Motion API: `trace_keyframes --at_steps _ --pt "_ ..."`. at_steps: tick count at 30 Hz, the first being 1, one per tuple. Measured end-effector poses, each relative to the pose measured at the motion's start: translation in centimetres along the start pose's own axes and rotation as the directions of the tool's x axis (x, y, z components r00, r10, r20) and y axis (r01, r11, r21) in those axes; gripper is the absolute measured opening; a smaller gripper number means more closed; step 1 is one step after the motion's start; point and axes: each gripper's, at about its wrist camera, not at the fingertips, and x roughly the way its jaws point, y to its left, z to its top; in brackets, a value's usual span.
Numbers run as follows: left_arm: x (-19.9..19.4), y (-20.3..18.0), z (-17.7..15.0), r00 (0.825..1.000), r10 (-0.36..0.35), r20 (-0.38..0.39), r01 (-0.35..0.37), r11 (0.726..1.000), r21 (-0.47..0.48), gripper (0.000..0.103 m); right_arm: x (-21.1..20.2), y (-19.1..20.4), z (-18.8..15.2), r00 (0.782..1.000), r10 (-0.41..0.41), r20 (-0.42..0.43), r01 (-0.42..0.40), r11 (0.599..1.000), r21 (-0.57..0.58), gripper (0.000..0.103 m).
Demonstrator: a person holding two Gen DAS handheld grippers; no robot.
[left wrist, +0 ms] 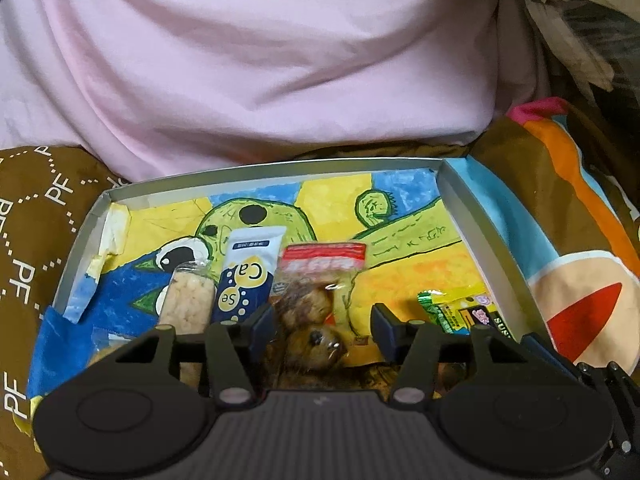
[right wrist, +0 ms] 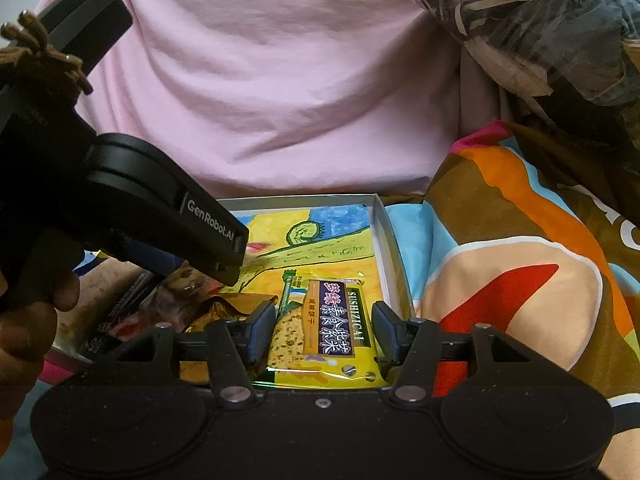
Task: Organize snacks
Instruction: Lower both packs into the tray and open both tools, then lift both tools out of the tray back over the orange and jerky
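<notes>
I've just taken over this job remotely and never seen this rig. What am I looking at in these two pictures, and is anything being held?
No robot arm here: a person holds a two-finger gripper in each hand, each with a fisheye camera looking along its fingers. The left gripper hovers open over a clear bag of brown snacks in a shallow tray lined with a child's painting. Beside it lie a puffed-rice pack and a white-and-blue tube. The right gripper straddles a yellow seaweed-cracker packet, jaws apart. Nothing looks gripped yet.
</notes>
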Motion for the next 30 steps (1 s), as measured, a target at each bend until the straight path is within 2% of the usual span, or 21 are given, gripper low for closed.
trace_keyframes --at_steps 2,6,15,21,30 --pt "-0.3 0.1 0.1 1.000 -0.003 0.005 0.003 1.000 -0.011 0.065 -0.1 -0.1 0.1 1.000 0.000 0.008 0.000 1.000 0.007 0.065" --pt "-1.6 0.5 0.4 1.000 -0.014 0.023 0.015 0.999 -0.037 0.079 -1.1 -0.1 0.6 0.999 0.000 0.035 0.000 1.000 0.021 0.080" --pt "-7.7 1.8 1.9 0.992 -0.006 0.130 0.014 0.998 -0.056 0.097 -5.0 0.0 3.8 0.997 -0.026 0.074 0.023 0.999 0.039 0.096" --pt "-12.6 2.9 2.5 0.980 0.000 0.198 0.014 0.998 -0.067 0.102 -9.1 0.9 6.5 0.990 -0.035 0.135 0.033 0.999 0.019 0.102" --pt "-19.7 4.5 1.6 0.962 0.012 0.274 0.005 0.998 -0.062 0.103 -15.4 3.0 9.1 0.978 -0.036 0.207 0.039 0.999 -0.012 0.102"
